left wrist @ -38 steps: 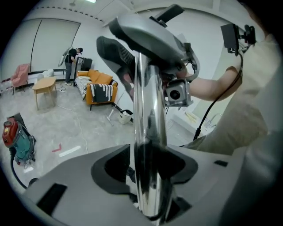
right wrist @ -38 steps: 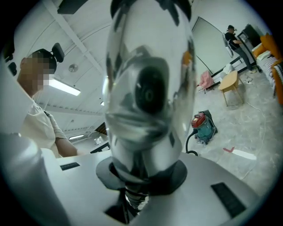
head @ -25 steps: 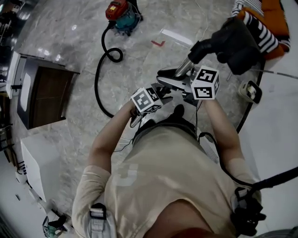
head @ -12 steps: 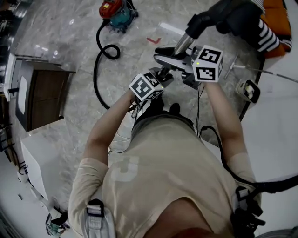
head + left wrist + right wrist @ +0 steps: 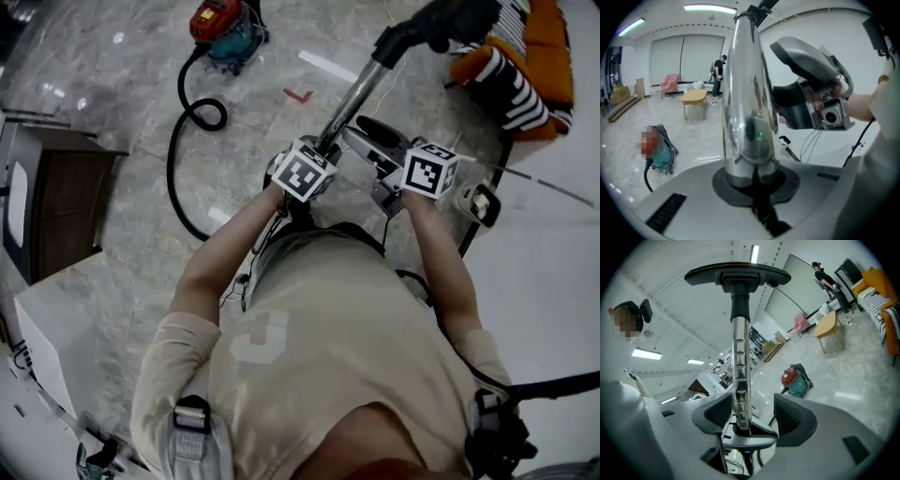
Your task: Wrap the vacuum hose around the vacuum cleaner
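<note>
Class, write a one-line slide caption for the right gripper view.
The right tool, jaws just opening, straddles the chrome wand below its black nozzle; vacuum cleaner on the floor beyond.

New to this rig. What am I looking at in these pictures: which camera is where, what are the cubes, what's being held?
No robot: a person holds a two-jaw gripper in each hand; the marker cubes are part of them. One picture looks down from the head, the others ride on each gripper. The left gripper is shut on the chrome wand, having just closed; the right gripper has just opened, wand between its jaws. The vacuum cleaner and black hose lie on the marble floor.
</note>
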Action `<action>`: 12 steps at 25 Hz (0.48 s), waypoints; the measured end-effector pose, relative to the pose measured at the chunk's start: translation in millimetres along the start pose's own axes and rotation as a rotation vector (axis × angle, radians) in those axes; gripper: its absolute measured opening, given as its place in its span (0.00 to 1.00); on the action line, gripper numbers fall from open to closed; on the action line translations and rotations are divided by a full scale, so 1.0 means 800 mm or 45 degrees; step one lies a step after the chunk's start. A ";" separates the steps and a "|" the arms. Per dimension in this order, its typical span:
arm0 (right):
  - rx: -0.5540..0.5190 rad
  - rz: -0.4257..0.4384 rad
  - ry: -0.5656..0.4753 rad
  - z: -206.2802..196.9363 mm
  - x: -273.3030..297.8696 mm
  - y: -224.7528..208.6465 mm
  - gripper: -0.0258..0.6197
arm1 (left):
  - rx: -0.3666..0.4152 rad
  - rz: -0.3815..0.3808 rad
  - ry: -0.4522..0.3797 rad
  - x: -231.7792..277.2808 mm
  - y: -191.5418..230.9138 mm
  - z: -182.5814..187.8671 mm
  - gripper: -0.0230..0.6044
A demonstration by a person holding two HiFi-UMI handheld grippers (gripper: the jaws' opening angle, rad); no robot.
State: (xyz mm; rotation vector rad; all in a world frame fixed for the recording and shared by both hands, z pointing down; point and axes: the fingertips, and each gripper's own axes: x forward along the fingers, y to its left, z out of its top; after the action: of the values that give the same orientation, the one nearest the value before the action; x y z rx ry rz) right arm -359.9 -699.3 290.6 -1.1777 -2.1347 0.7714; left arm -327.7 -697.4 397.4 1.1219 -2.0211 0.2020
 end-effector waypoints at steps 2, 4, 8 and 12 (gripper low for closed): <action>0.003 -0.060 0.020 0.004 0.022 -0.014 0.44 | -0.028 0.068 -0.010 0.006 0.033 0.007 0.07; 0.007 -0.103 0.001 0.024 0.041 -0.021 0.44 | -0.050 0.130 -0.010 0.013 0.056 0.014 0.07; -0.030 -0.179 -0.036 0.079 0.076 -0.034 0.44 | -0.083 0.186 0.002 0.031 0.079 0.030 0.06; -0.040 -0.239 -0.121 0.135 0.089 -0.082 0.42 | -0.087 0.203 0.020 0.067 0.089 0.056 0.05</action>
State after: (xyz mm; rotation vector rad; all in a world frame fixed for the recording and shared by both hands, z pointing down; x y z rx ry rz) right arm -504.1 -688.7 280.1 -0.9560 -2.3040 0.7244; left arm -423.8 -711.3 421.7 0.9151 -2.0887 0.2204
